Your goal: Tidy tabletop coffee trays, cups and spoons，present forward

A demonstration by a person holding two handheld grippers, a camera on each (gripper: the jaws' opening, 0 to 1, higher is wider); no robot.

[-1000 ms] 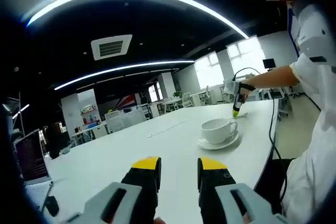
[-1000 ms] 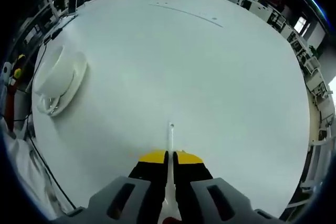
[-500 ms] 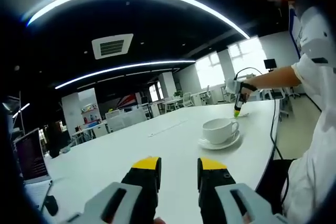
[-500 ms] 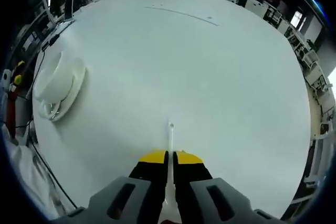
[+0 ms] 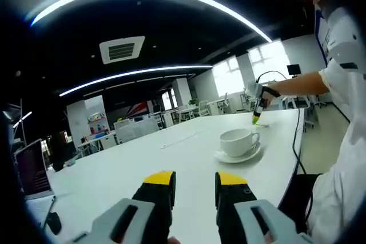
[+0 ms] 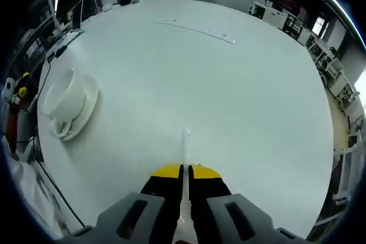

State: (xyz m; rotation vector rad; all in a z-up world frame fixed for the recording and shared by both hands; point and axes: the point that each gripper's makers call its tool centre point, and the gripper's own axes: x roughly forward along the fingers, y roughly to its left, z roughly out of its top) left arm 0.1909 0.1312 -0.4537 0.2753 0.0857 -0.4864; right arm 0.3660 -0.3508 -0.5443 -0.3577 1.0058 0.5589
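So the big white table (image 6: 229, 84) is spread out ahead of both sets of jaws, and it's mostly bare. In the left gripper view, off to the left of the jaws, a laptop (image 5: 31, 170) is parked at the table's edge.

Next biggest: the cup (image 5: 239, 140) sitting on its saucer (image 5: 238, 155). It's seen ahead and to the right of the left gripper (image 5: 195, 178), near the table edge on the person's side. In the right gripper view the same cup (image 6: 62, 98) is found well off to the left of the jaws, handle turned toward the near edge.

The left gripper's jaws are held apart with a clear gap and nothing between them. It's hovering low over the table, well short of the cup.

The right gripper (image 6: 183, 170) is clamped tight on the spoon (image 6: 185, 147), which is pinched by its handle with the thin end sticking forward past the jaw tips, above the table. The right gripper (image 5: 259, 110) is also caught in the left gripper view, beyond the cup.

What could go wrong, as a guess: the spoon is thin and gripped along a narrow line, so it could be twisted or slid out during the swing over to the saucer. And if it's brought in too low, the cup could be knocked or the saucer nudged toward the table edge.
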